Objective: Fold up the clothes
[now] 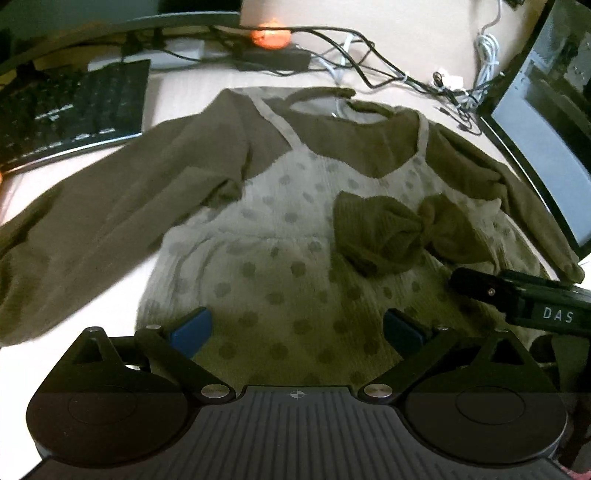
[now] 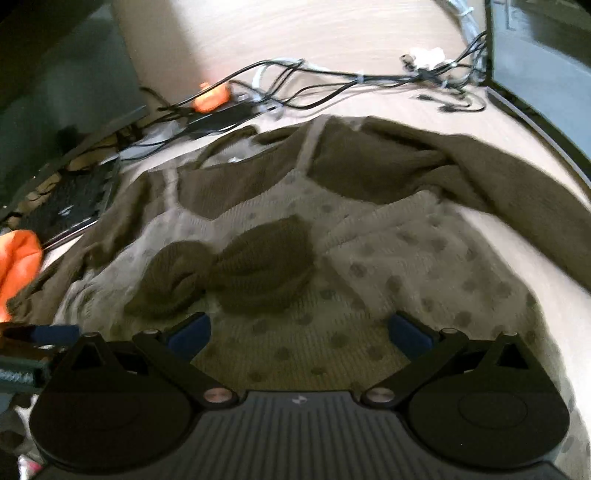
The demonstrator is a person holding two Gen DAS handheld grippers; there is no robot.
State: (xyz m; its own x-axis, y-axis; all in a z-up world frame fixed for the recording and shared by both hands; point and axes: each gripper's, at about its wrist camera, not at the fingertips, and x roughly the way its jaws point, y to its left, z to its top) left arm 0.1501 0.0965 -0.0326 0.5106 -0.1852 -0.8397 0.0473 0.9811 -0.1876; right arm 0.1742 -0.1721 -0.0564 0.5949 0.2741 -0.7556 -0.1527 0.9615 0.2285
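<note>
A small dress (image 1: 280, 229) lies flat, front up, on the pale table (image 1: 192, 92). It has brown long sleeves, a cream polka-dot bodice and a brown bow (image 1: 388, 232) on the chest. Its left sleeve (image 1: 110, 206) is spread out to the side. My left gripper (image 1: 297, 328) hovers open over the lower skirt, nothing between its blue pads. In the right wrist view my right gripper (image 2: 299, 332) is also open, just below the bow (image 2: 240, 266), over the dotted skirt (image 2: 406, 258). The other sleeve (image 2: 498, 177) runs along the right.
A black keyboard (image 1: 74, 107) sits at the back left, touching the sleeve. A dark monitor (image 1: 546, 129) stands at the right. Tangled cables (image 1: 369, 62), a power strip and an orange object (image 1: 269, 35) lie behind the collar. Orange fabric (image 2: 18, 266) shows at the left edge.
</note>
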